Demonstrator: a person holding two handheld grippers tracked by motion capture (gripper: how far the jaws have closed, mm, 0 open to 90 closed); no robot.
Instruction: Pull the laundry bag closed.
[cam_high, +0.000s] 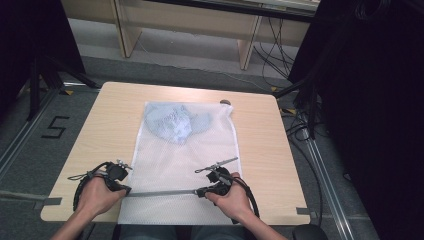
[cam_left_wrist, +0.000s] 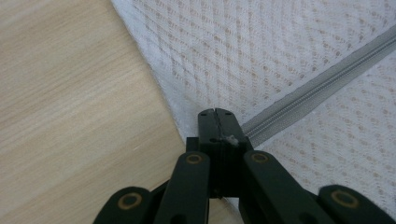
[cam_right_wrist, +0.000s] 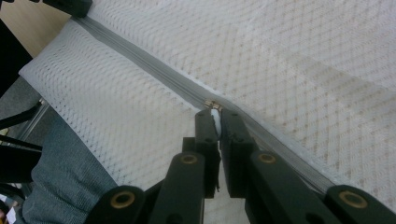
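A white mesh bag (cam_high: 187, 165) with blue clothes (cam_high: 175, 122) inside lies flat on the wooden table (cam_high: 110, 120), the left gripper (cam_left_wrist: 215, 116) pinches its zipper (cam_high: 160, 193) end tight, and the right gripper (cam_right_wrist: 215, 116) squeezes the little zipper pull (cam_right_wrist: 214, 105)

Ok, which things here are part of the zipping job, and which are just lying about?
In the job:
mesh bag
zipper
zipper pull
blue clothing inside the bag
left gripper
right gripper

Lying about:
table
cables on the floor

A pale wooden worktop (cam_high: 110, 125) stands on grey floor (cam_high: 30, 150). Black cables (cam_high: 272, 47) trail beyond it (near a wooden shelf (cam_high: 190, 22)).
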